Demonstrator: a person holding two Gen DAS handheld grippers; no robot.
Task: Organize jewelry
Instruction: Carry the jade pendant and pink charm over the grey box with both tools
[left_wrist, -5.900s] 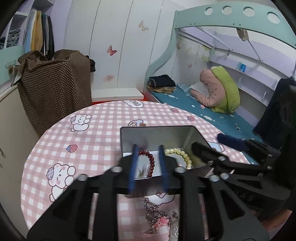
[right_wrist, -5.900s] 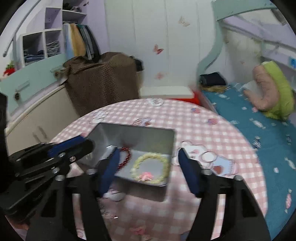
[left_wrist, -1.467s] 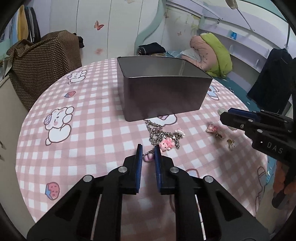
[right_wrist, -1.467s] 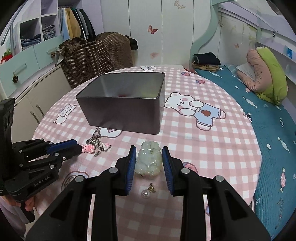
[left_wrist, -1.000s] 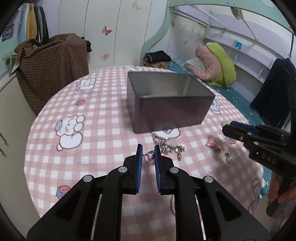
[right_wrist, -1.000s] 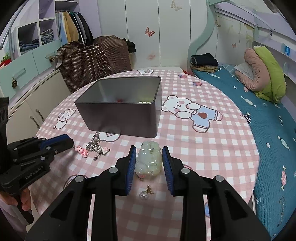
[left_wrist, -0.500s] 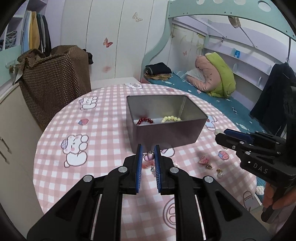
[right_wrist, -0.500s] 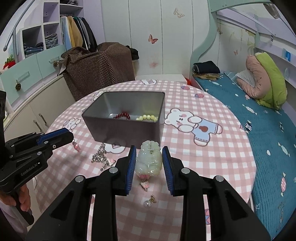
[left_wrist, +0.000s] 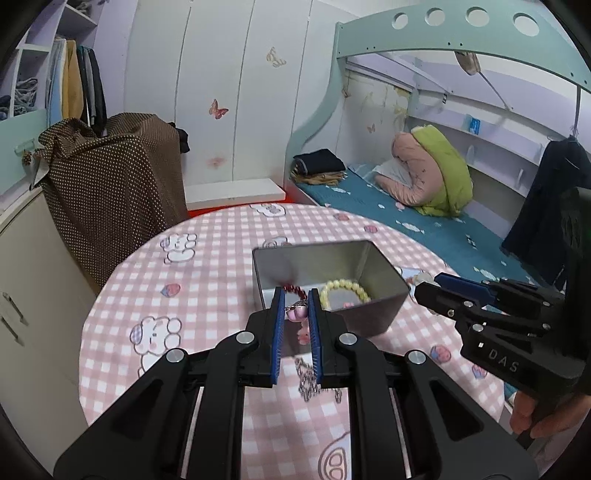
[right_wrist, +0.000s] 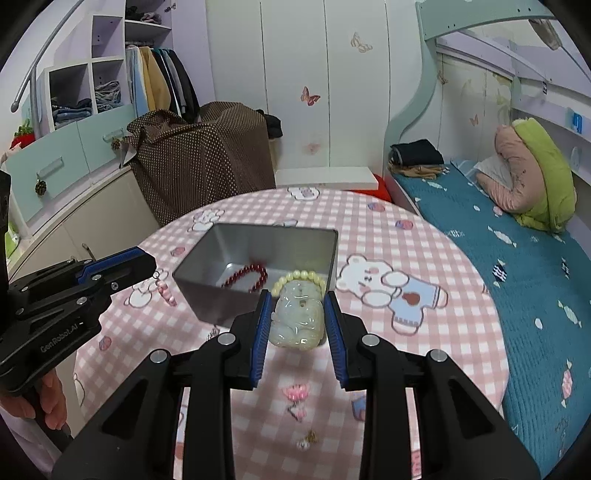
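A grey metal tin (left_wrist: 388, 269) (right_wrist: 218, 251) stands open on the round pink checked table (left_wrist: 207, 266). Inside lie a red bead bracelet (right_wrist: 245, 275) and a pale yellow bead bracelet (left_wrist: 345, 288). My left gripper (left_wrist: 295, 310) is shut on a pink charm chain (left_wrist: 297, 313), held above the tin's near edge; the chain (right_wrist: 164, 290) hangs below its tip in the right wrist view. My right gripper (right_wrist: 298, 317) is shut on a pale green jade pendant (right_wrist: 297, 319), raised just before the tin.
On the table near me lie a pink flower charm (right_wrist: 295, 393) and a small pearl earring (right_wrist: 306, 441). A brown dotted bag (right_wrist: 199, 155) stands behind the table. A bed (right_wrist: 517, 240) runs along the right.
Both grippers have risen and moved toward the tin with their pieces. The charm chain has been lifted off the table and the tin's inside is now in view.
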